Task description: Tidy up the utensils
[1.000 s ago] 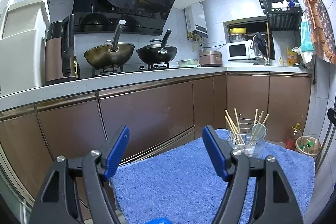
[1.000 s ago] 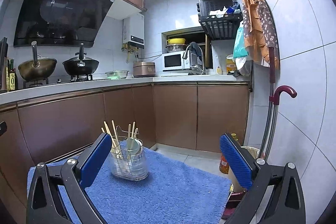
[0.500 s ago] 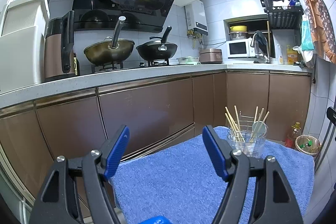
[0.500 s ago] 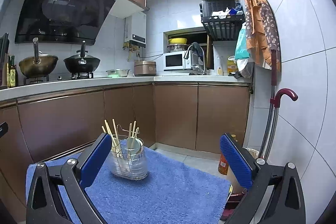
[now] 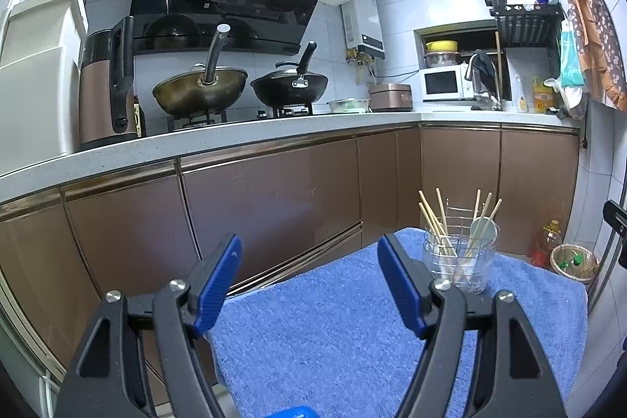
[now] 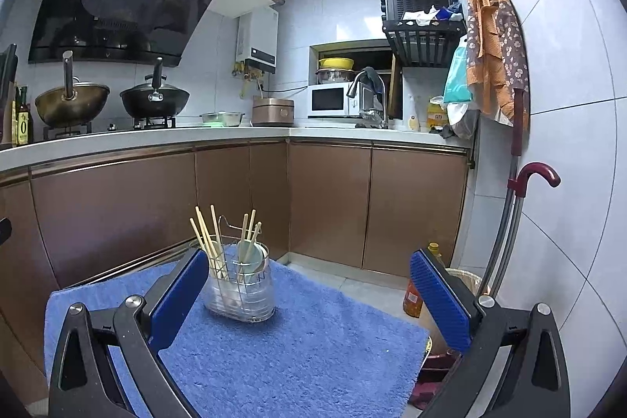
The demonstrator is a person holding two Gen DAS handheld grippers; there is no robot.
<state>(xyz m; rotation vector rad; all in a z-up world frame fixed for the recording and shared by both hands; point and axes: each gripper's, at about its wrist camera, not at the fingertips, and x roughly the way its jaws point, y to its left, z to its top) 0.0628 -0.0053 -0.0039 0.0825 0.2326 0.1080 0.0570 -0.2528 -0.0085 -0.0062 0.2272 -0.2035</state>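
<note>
A clear utensil holder (image 5: 458, 263) with a wire frame stands upright on a blue towel (image 5: 352, 332). It holds several wooden chopsticks (image 5: 433, 222) and a pale green spoon (image 5: 482, 228). It also shows in the right wrist view (image 6: 240, 285), with chopsticks (image 6: 205, 237) and spoon (image 6: 250, 253), on the towel (image 6: 298, 359). My left gripper (image 5: 309, 261) is open and empty, held above the towel, left of the holder. My right gripper (image 6: 309, 279) is open and empty, with the holder just beyond its left finger (image 6: 178, 296).
Brown cabinets (image 5: 266, 202) and a white counter (image 5: 235, 140) stand behind the towel, with two woks (image 5: 200, 93) on the stove. A tiled wall (image 6: 568, 183) with a leaning cane (image 6: 509, 222) is at the right. A bottle (image 6: 413, 296) and basket (image 5: 574, 259) are on the floor.
Both wrist views have drifted slightly; the kitchen appears a little lower in frame. The holder and both grippers' openings look unchanged.
</note>
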